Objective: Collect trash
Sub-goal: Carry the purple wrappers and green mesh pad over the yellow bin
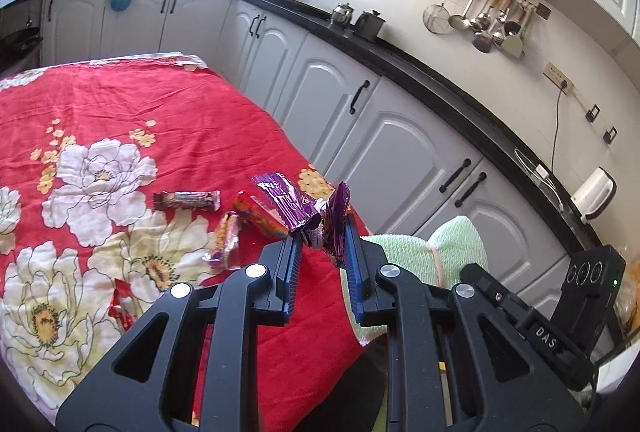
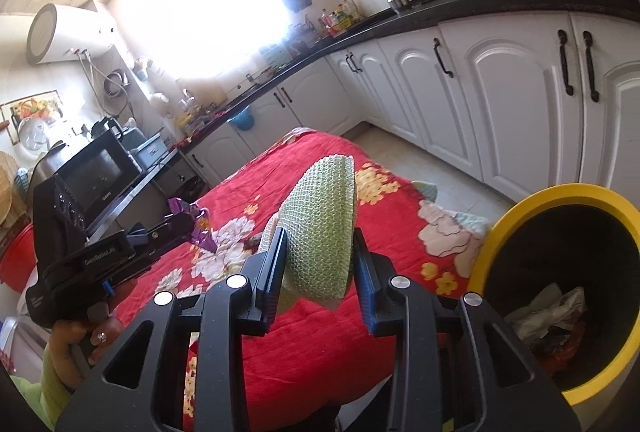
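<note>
Left gripper [image 1: 322,232] jaws clamped on purple wrapper [image 1: 296,208], lifted off desk [image 1: 160,112]; right gripper [image 2: 320,252] jaws pinching green cloth [image 2: 320,224], probably bound for yellow bin [image 2: 520,204] alongside.

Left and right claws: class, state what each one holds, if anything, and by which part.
Left claw: a crumpled purple wrapper, pinched at its lower end. Right claw: a green textured cloth, gripped by its lower folded part.
</note>
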Demonstrator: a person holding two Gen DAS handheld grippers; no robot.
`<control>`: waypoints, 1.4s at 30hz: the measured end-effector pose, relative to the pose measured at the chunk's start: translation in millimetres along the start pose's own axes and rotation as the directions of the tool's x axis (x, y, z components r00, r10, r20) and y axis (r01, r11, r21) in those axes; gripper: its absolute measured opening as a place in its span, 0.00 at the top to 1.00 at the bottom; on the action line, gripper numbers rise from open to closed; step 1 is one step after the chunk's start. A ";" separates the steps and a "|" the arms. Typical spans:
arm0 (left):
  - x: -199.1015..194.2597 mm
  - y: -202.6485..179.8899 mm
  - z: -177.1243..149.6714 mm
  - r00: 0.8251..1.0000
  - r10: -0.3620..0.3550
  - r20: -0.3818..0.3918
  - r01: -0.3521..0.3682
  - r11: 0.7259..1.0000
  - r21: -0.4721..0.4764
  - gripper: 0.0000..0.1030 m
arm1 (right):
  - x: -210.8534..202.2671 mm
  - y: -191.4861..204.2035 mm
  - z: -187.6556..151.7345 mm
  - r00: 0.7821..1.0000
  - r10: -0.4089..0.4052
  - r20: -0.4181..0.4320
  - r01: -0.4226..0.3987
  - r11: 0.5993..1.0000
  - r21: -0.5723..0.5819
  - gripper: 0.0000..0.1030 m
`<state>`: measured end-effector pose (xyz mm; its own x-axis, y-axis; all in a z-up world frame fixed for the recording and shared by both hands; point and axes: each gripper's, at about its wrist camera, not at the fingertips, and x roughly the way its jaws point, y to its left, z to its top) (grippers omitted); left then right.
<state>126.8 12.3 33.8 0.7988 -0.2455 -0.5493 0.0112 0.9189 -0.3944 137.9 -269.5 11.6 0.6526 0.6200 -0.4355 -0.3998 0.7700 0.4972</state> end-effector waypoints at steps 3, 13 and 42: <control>0.4 -8.0 -3.0 1.000 -0.009 -0.003 0.009 1.000 0.018 0.86 | -6.4 -2.9 2.5 1.000 -0.010 0.013 0.010 1.000 0.003 0.70; 5.2 -31.7 -13.3 0.999 -0.030 -0.018 0.031 0.997 0.065 0.86 | -27.8 -16.8 3.3 0.997 -0.062 0.042 0.062 0.998 -0.003 0.70; 48.5 -111.9 -44.2 0.991 -0.084 -0.107 0.106 0.972 0.211 0.86 | -79.1 -84.3 -4.4 0.973 -0.209 0.097 0.201 0.976 0.086 0.70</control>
<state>137.7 -116.0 18.7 0.7257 -0.3539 -0.5900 0.2222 0.9322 -0.2858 117.2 -382.7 0.8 0.7813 0.4275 -0.4547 -0.2035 0.8633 0.4619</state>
